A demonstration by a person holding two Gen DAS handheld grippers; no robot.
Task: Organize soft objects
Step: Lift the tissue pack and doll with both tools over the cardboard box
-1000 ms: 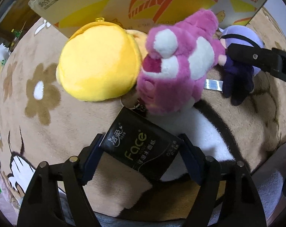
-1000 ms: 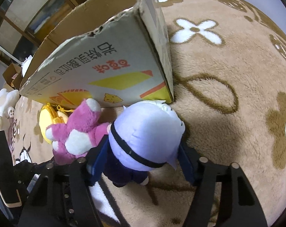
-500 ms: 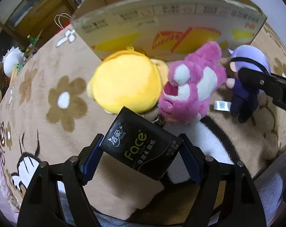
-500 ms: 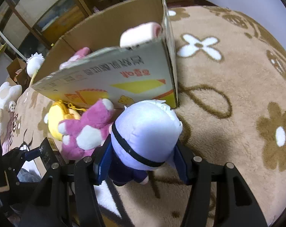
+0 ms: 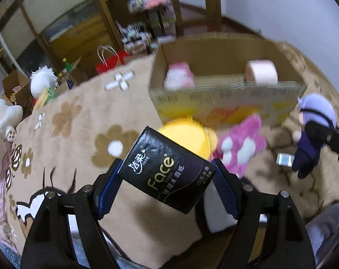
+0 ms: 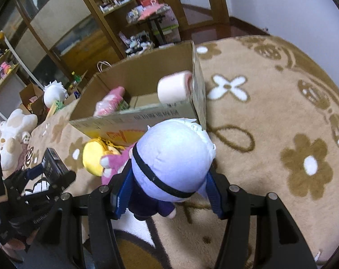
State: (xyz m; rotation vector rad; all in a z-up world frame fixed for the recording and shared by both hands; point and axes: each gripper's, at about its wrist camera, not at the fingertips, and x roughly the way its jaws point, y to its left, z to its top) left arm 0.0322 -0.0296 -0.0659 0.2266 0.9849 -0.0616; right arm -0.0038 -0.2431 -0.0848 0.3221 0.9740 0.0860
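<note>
My left gripper (image 5: 167, 179) is shut on a black tissue pack (image 5: 167, 170) and holds it above the rug, short of the open cardboard box (image 5: 225, 103). My right gripper (image 6: 169, 179) is shut on a purple-headed plush doll (image 6: 174, 159), lifted near the box's right corner (image 6: 198, 103); the doll also shows in the left wrist view (image 5: 313, 125). A yellow plush (image 5: 187, 134) and a pink bear plush (image 5: 241, 145) lie on the rug against the box front. Inside the box are a pink roll (image 6: 174, 89) and a pink soft item (image 6: 109, 103).
The beige flower-patterned rug (image 6: 270, 112) covers the floor. A small silver object (image 5: 285, 159) lies by the pink bear. White plush toys (image 6: 14, 130) and small boxes sit at the far left. Wooden shelves (image 6: 115, 11) stand behind the box.
Both grippers have risen with their loads. The box's open top and its contents have come into view; the plush toys on the rug now sit lower in both views.
</note>
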